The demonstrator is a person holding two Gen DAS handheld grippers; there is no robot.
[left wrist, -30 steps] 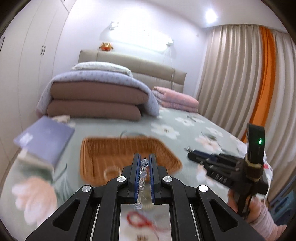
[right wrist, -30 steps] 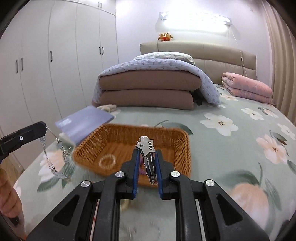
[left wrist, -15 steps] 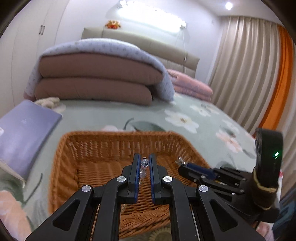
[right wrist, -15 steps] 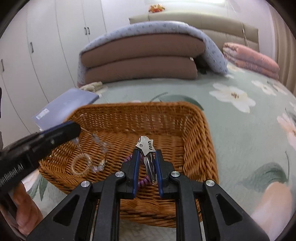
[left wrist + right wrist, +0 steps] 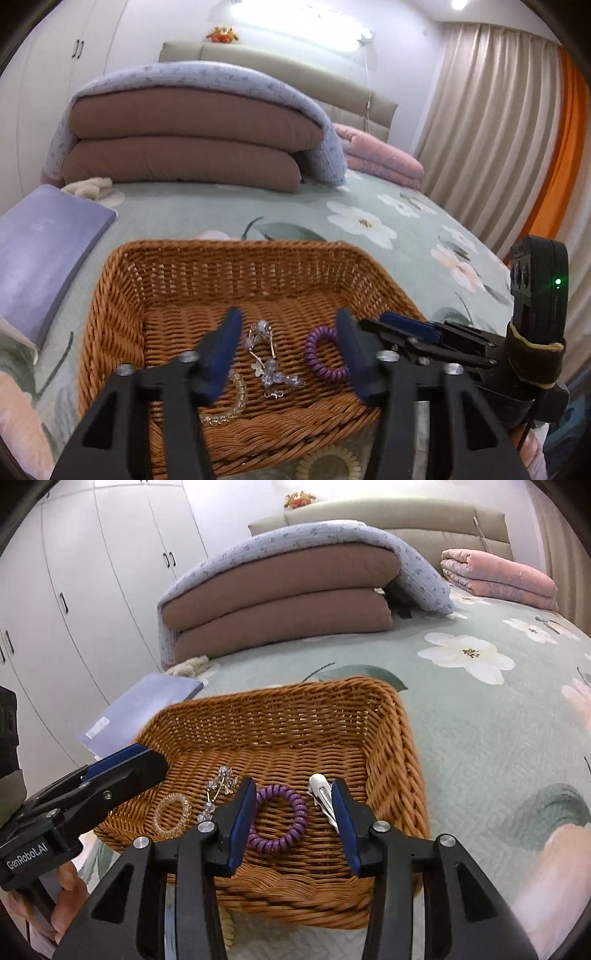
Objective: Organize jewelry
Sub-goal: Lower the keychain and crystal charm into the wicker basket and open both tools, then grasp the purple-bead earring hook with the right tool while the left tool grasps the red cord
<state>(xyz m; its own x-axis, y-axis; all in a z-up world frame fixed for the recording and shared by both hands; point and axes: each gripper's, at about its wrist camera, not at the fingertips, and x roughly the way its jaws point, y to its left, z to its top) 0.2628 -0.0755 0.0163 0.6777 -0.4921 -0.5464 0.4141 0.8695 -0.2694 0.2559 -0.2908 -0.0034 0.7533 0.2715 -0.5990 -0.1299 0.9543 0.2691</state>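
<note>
A wicker basket sits on the floral bedspread. On its floor lie a crystal bead chain, a purple coil hair tie, a clear bead bracelet and a silver hair clip. My left gripper hangs over the basket's near left, its jaws opening, the chain lying loose below them. My right gripper is over the near right, jaws opening, with the clip lying free beside its right finger.
A cream coil hair tie lies on the bed just in front of the basket. A lilac book lies left of it. Folded brown duvets and a pink blanket are at the headboard. Wardrobes stand left.
Both grippers came down over the basket and opened. The crystal chain left the left jaws and the silver clip left the right jaws; both now lie in the basket.
</note>
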